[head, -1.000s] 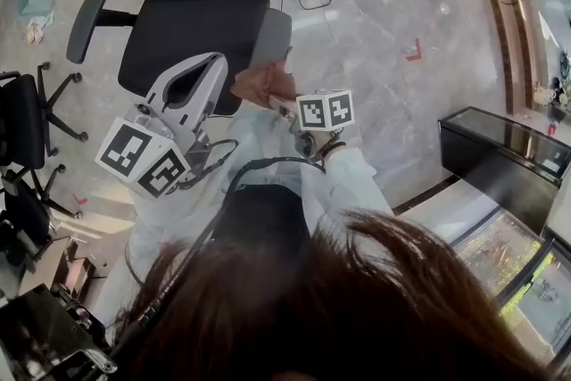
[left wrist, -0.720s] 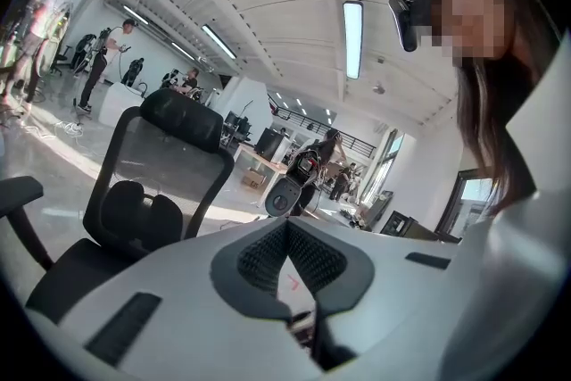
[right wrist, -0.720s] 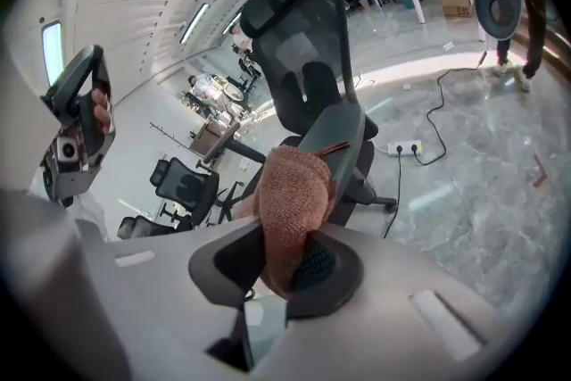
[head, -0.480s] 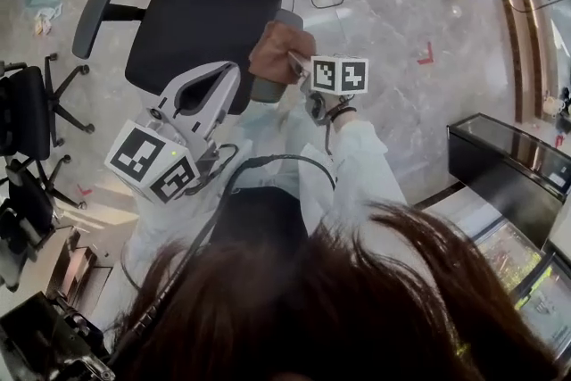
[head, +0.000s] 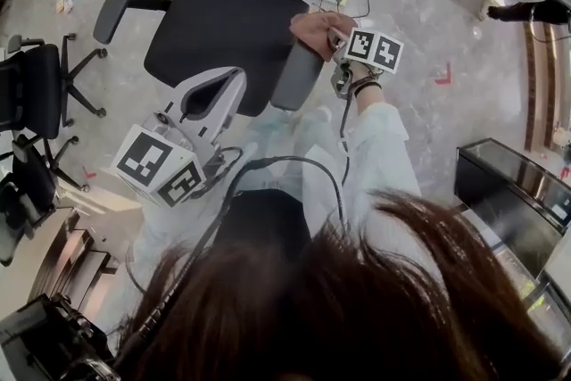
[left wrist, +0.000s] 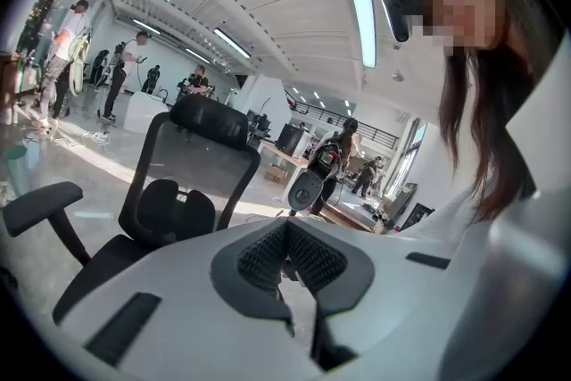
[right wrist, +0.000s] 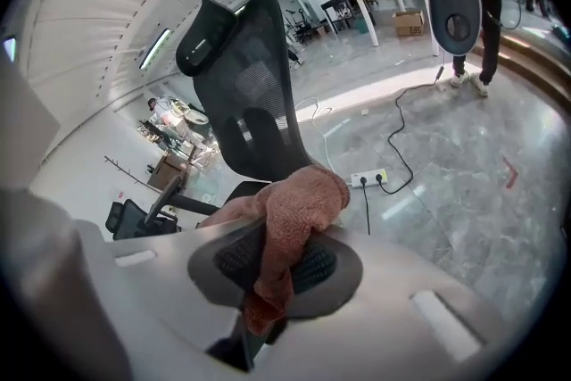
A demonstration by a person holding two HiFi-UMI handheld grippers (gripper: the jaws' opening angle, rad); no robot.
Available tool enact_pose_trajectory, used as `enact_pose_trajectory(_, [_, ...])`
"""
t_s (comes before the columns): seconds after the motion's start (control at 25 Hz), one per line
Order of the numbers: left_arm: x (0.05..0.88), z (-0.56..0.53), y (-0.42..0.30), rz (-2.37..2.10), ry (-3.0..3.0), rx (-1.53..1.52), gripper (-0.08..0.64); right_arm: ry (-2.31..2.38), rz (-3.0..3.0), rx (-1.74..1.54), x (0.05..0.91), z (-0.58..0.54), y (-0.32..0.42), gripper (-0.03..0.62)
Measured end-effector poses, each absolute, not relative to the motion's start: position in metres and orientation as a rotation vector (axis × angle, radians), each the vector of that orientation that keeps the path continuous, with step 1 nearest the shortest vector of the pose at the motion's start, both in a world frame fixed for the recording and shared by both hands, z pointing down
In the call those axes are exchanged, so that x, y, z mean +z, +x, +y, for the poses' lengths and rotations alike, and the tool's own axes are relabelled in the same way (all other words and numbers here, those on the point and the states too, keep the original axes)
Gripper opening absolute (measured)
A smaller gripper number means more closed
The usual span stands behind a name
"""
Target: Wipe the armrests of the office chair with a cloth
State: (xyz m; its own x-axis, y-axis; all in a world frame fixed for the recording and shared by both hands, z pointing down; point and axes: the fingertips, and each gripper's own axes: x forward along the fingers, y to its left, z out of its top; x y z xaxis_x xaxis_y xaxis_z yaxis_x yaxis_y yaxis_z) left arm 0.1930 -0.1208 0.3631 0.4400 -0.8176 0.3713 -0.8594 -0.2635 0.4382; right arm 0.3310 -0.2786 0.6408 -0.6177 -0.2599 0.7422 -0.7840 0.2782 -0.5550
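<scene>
Right gripper fingers are narrow, pinching the brown cloth. A bunch sticks out front, we guess as the rubbing pad. We see the cloth on the 12 o'clock end of the grey armrest, at 3 o'clock of the office chair seat. Left gripper fingers are together, holding nothing, at the seat's 6 o'clock, probably just out of the way. The other armrest is at 9 o'clock. We find no readable writing, only square markers on the cubes.
</scene>
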Motion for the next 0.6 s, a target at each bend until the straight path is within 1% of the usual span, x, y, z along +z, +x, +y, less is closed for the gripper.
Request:
enact_pose_trajectory(0.36, [0.345,-0.135,0.218,-1.315,2.206,0.037,0.003,0.626,-2.05,1.411,0.617,-0.155,0.33,0.041])
enact_pose_trajectory(0.6, [0.332,-0.144,0.241,-1.224,2.281,0.003,0.003,0.462,-2.03,1.349,0.608,-0.081,0.331,0.041])
